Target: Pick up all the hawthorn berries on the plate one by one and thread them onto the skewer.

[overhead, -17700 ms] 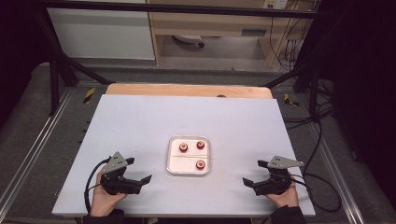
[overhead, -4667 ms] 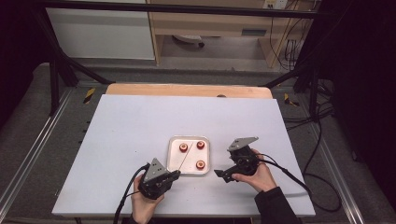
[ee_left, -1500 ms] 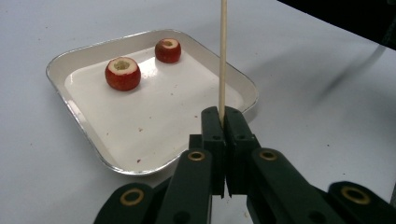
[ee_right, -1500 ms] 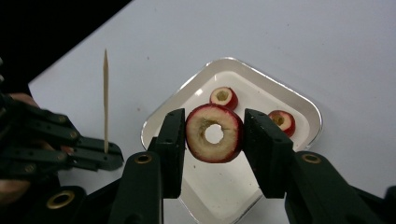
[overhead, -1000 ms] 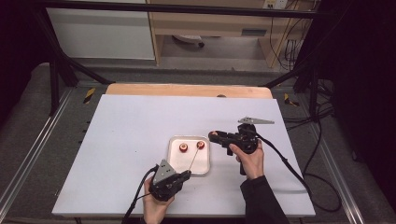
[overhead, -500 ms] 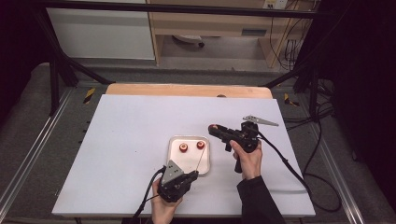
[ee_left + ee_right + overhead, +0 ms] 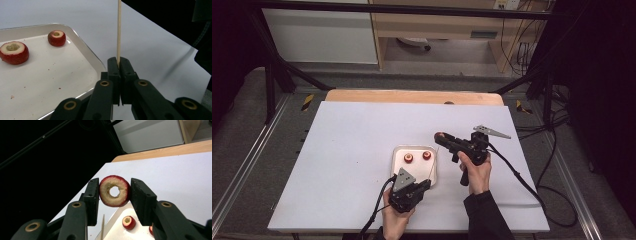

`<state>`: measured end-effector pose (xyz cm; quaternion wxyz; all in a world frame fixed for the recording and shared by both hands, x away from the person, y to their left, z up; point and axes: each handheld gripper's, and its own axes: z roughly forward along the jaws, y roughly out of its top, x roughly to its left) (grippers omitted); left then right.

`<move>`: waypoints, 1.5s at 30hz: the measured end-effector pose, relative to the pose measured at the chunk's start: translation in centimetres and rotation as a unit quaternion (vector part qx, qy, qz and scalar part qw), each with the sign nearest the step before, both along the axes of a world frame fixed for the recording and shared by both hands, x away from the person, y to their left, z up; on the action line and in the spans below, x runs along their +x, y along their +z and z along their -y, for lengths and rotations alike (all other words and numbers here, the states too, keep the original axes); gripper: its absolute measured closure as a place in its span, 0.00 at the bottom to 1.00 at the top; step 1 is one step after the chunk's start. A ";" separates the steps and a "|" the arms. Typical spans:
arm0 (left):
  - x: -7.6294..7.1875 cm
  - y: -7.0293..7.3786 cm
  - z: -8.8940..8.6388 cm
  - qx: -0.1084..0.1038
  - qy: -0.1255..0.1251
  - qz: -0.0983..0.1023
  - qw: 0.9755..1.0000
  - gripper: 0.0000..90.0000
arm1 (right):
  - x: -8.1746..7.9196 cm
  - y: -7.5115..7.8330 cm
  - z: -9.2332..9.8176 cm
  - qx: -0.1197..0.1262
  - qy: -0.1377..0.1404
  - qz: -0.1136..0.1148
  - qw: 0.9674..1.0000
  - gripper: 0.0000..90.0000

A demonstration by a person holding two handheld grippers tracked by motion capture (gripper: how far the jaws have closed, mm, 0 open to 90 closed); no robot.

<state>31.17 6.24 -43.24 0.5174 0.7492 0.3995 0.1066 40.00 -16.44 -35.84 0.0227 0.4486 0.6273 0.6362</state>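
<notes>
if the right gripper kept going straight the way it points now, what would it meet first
Nothing close, as far as the high view shows. The right gripper, shut on a cored red fruit ring, points left above the table, past the tray's far edge. The skewer stands below and nearer; depth is hard to judge.

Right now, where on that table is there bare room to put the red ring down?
The white table lies bare left of the tray and along the far edge by the wooden strip. It is crowded around the tray, where the left gripper holds a skewer and the right gripper a fruit ring.
</notes>
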 end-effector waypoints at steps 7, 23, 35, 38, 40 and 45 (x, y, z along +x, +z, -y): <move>0.2 0.0 0.0 -0.007 0.004 -0.009 1.000 0.98 | -0.1 -0.2 -0.1 -0.006 0.004 0.009 1.000 0.68; 0.3 0.0 0.0 -0.006 0.008 -0.008 1.000 0.98 | -0.1 -0.3 -0.3 0.002 0.012 0.012 1.000 0.68; 0.3 -0.1 -0.2 -0.011 0.012 -0.008 1.000 0.98 | -0.2 -0.4 -0.3 -0.003 0.011 0.016 1.000 0.68; 0.3 -0.1 -0.2 -0.013 0.013 -0.008 1.000 0.98 | -0.2 -0.4 -0.3 -0.002 0.012 0.015 1.000 0.68; 0.3 0.0 -0.2 -0.015 0.013 -0.008 1.000 0.98 | -0.2 -0.4 -0.3 -0.002 0.012 0.016 1.000 0.68; 0.5 0.1 -0.1 -0.017 0.014 -0.014 1.000 0.98 | -0.1 -0.5 -0.4 0.000 0.018 0.006 1.000 0.68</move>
